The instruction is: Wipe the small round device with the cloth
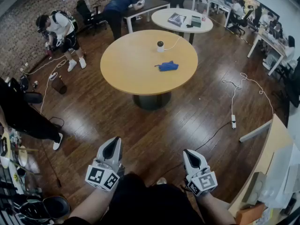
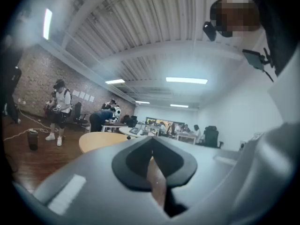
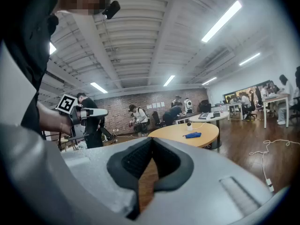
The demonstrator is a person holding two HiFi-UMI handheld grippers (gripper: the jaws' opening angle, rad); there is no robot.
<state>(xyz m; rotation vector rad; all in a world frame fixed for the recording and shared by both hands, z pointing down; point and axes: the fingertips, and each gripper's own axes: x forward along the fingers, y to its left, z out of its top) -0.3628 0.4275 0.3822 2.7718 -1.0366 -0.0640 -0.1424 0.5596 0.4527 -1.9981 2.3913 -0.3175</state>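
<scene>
Left gripper (image 1: 114, 142) and right gripper (image 1: 188, 154), low in the frame, are closed and empty; the cloth (image 1: 167, 66) lies on the bench (image 1: 126, 64) near the small round device (image 1: 160, 46).

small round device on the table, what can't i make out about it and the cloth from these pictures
- device: head view, too far away and too small to show its front, markings or any dirt.
- cloth: head view, a crumpled heap with its underside hidden; right gripper view, only a blue speck.
- left gripper view: the shut left tool covers most of the table; neither device nor cloth shows.
</scene>
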